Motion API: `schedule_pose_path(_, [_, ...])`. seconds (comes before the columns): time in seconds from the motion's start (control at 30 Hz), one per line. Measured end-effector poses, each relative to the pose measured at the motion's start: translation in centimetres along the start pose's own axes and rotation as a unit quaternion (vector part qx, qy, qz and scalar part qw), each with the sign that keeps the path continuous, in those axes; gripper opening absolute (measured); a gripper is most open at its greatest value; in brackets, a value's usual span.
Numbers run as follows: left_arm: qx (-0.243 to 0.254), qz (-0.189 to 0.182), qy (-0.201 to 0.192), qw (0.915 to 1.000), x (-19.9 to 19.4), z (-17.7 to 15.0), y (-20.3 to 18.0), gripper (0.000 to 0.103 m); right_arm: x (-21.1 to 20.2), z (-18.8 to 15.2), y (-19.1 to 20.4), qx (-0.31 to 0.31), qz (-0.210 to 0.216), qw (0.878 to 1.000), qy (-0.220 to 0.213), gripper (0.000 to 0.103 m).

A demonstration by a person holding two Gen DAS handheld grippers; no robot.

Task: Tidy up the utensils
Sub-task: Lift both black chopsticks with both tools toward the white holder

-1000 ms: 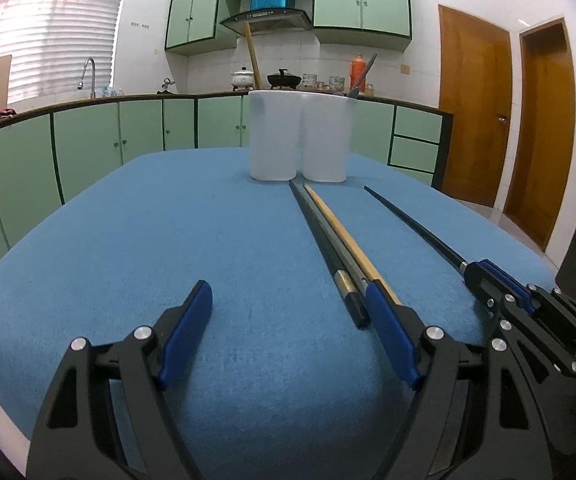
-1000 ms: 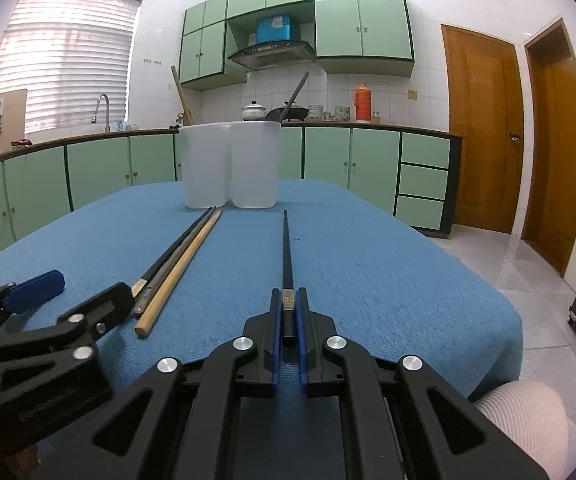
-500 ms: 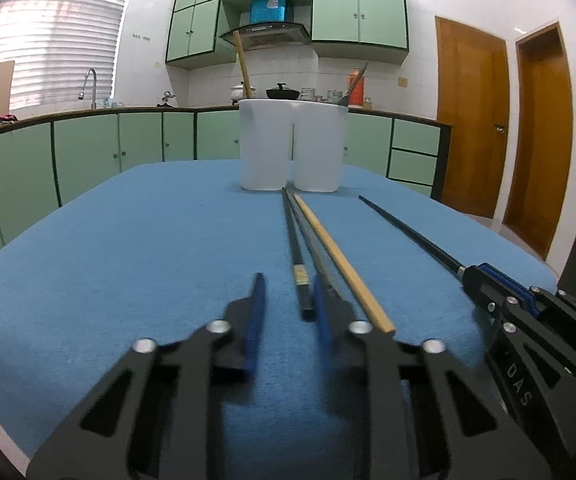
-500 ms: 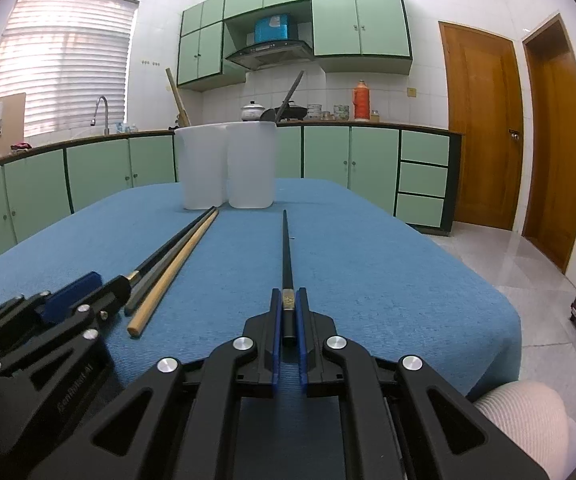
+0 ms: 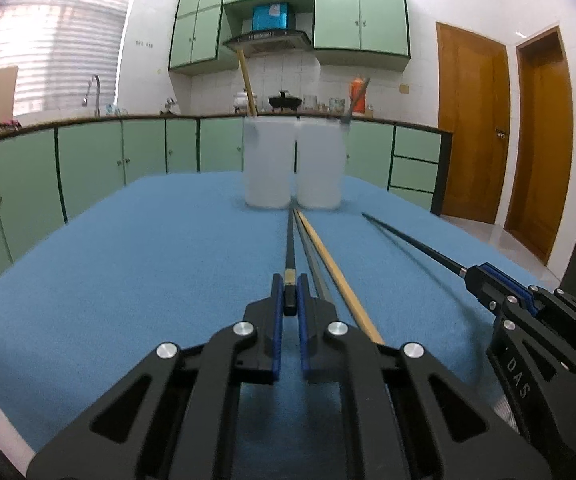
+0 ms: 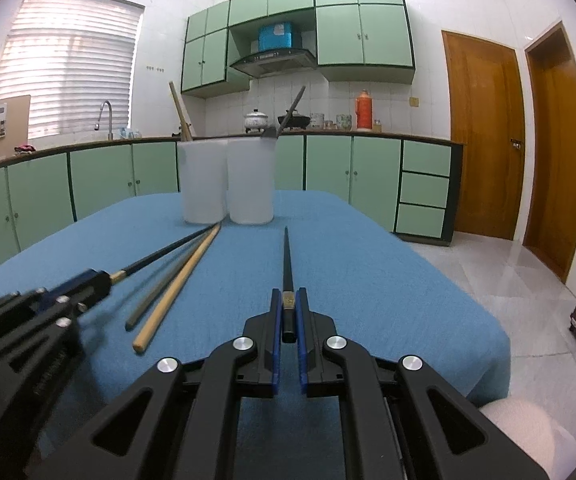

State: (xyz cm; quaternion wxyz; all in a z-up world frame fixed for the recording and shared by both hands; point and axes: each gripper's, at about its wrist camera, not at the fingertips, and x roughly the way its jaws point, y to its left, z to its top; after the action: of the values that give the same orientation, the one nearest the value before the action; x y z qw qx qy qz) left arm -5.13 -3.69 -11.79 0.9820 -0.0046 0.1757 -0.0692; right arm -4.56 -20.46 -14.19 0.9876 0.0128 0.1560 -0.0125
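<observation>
- Two hand-held grippers worked: the left hand-held gripper (image 5: 289, 294) clenched one black chopstick (image 5: 290, 240); the right hand-held gripper (image 6: 288, 312) clenched another black chopstick (image 6: 286, 264).
- Two loose chopsticks, a grey one (image 5: 312, 258) and a wooden one (image 5: 333, 266), lay between them on the blue desk (image 5: 148, 260).
- Two white cups (image 5: 268, 162) stood beyond, touching, each holding one utensil.

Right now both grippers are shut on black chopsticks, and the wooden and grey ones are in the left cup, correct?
Not quite. The wooden chopstick and grey chopstick lie on the blue cloth, not in a cup, as the right wrist view shows. The left gripper and right gripper are each shut on a black chopstick.
</observation>
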Motion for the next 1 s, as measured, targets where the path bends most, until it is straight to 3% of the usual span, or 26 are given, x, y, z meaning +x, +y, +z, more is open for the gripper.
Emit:
schedule_pose_path(0.47, [0.015, 0.003, -0.091, 0.9957, -4.0, 6.9, 0.4, 0.006, -2.8, 6.5, -1.0, 0.003, 0.02, 0.997, -0.07, 0.007])
schedule_pose_path(1.0, [-0.012, -0.035, -0.103, 0.9939, -4.0, 16.1, 2.8, 0.006, 0.2, 17.6, -3.4, 0.049, 0.099, 0.993, -0.04, 0.007])
